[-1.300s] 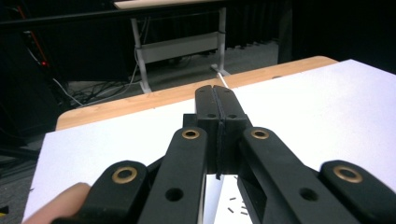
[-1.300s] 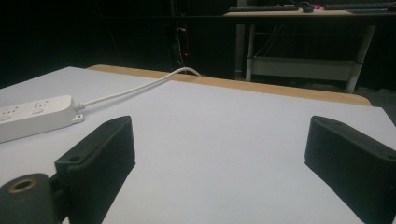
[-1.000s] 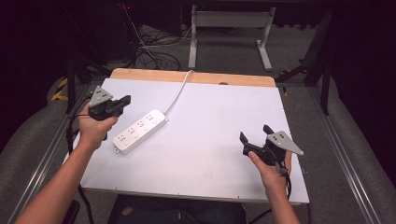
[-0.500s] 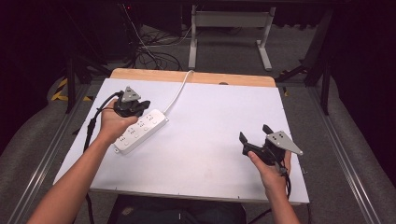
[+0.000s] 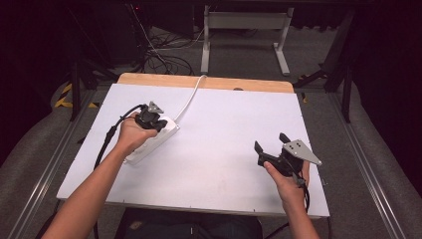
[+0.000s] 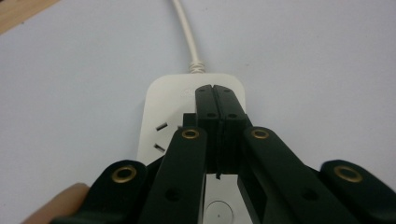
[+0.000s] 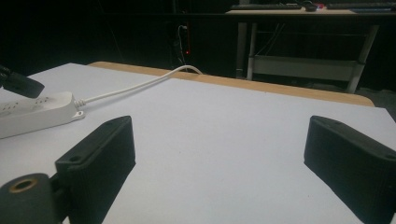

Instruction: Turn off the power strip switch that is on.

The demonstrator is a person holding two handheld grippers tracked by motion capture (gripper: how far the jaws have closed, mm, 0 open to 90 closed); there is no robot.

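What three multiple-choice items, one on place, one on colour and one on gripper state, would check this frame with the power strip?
1. Where does the power strip lie?
A. left part of the table
B. right edge
C. on the floor

2. What colour is the strip's cord?
A. black
B. white
C. red

3. How do the grippers stand?
A. both open
B. left open, right shut
C. left shut, right open

Answers:
1 A: the high view shows it under the left gripper on the white table.
2 B: a white cord runs to the far edge.
3 C: left jaws meet over the strip; the right gripper has jaws wide apart.
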